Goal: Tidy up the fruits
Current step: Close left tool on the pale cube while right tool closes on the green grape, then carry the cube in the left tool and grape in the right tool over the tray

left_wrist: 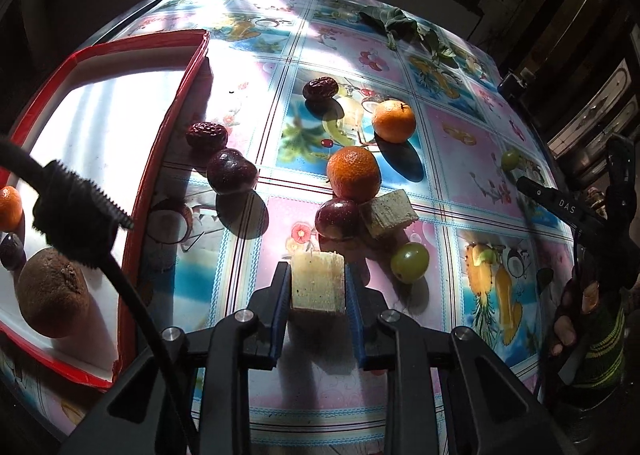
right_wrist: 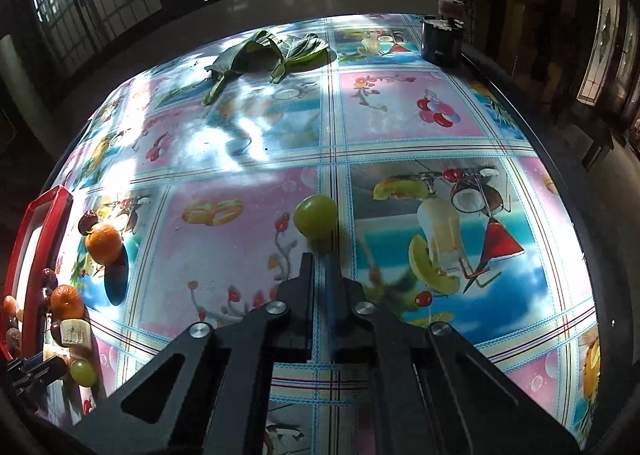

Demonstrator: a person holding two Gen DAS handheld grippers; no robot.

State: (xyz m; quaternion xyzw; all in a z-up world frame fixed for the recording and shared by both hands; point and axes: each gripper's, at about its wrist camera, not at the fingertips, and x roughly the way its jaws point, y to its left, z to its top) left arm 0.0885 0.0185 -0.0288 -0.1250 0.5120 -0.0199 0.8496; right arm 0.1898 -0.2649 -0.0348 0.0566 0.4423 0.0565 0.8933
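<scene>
My left gripper (left_wrist: 318,275) is shut on a pale cut block of fruit (left_wrist: 318,281), held just above the table. Ahead of it lie a second pale block (left_wrist: 387,213), two oranges (left_wrist: 353,173), dark plums (left_wrist: 231,171), wrinkled red dates (left_wrist: 206,135) and a green grape (left_wrist: 409,261). The red-rimmed white tray (left_wrist: 176,111) at left holds a brown fruit (left_wrist: 52,293), an orange and a dark plum. My right gripper (right_wrist: 320,261) is shut and empty, its tips just short of another green grape (right_wrist: 316,217).
Green leaves (right_wrist: 260,53) lie at the table's far side. A dark cylindrical holder (right_wrist: 442,41) stands at the far right corner. The right gripper and the person's hand (left_wrist: 576,307) show at the right edge of the left wrist view. A black cable (left_wrist: 72,211) crosses the tray.
</scene>
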